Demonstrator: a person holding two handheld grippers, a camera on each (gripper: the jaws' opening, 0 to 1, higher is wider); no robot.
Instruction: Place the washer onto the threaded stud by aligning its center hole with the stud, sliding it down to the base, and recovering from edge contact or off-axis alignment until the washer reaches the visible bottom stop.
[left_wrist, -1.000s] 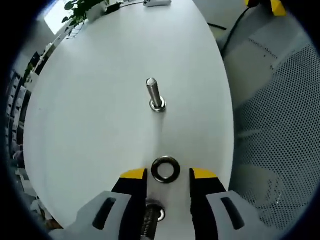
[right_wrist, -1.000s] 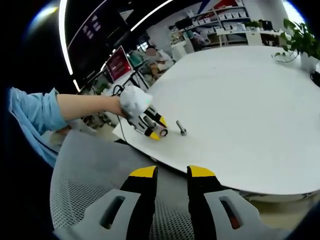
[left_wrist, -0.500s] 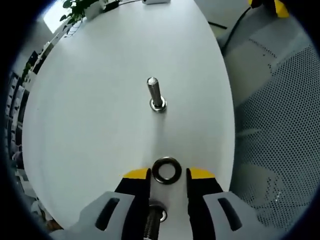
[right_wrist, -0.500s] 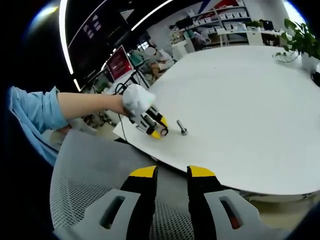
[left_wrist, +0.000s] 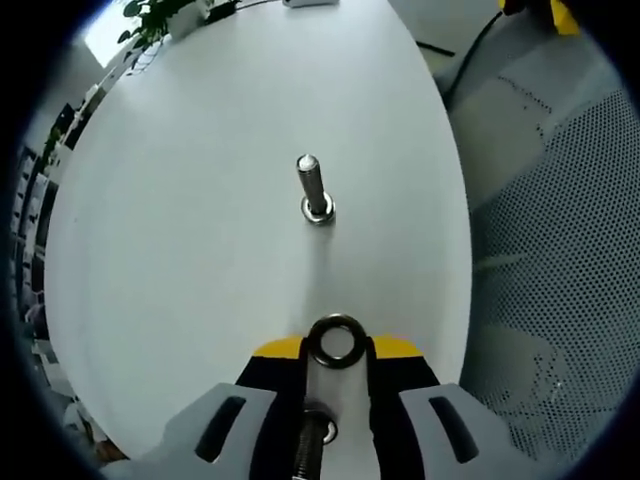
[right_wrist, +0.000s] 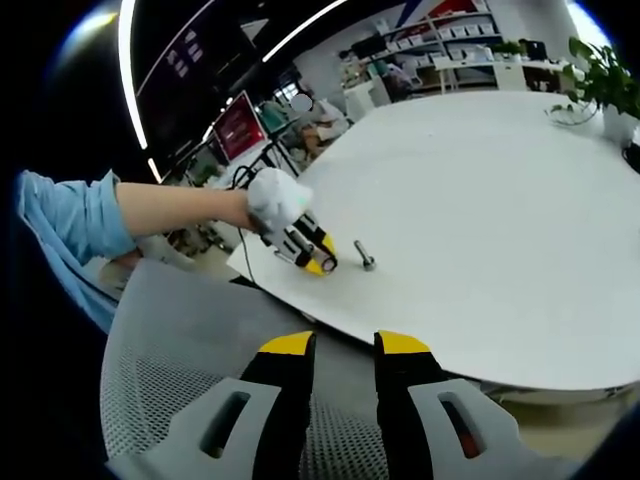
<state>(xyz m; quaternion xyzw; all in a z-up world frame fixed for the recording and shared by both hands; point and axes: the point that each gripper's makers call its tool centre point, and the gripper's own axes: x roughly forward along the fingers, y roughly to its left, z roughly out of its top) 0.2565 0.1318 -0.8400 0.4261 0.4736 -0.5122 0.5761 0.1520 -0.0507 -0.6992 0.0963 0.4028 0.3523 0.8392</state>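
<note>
Pinching the washer (left_wrist: 335, 342) between its yellow tips, the left tool (left_wrist: 335, 350) sits low on the white tabletop (left_wrist: 200, 230), jaws drawn in against the ring's two sides (looks like a grip, though the washer may also rest on the surface). Threaded stud (left_wrist: 312, 188) stands upright further out on the tabletop, well apart from the washer, head down, with a ring-like collar at its base that I take as the bottom stop. Nothing is on the stud's shaft yet.

Right tool (right_wrist: 343, 345) hangs off the tabletop edge over a mesh chair seat (right_wrist: 180, 400), jaws a little apart, holding nothing. From the right gripper view the left tool (right_wrist: 318, 262) lies just beside the stud (right_wrist: 364, 257), held by a person's gloved hand (right_wrist: 275, 200) with a blue sleeve (right_wrist: 75, 225) behind.

Progress, as a judgement: early. Washer grasped at best; lifting, carrying over, centring the hole, sliding down to base all remain.
</note>
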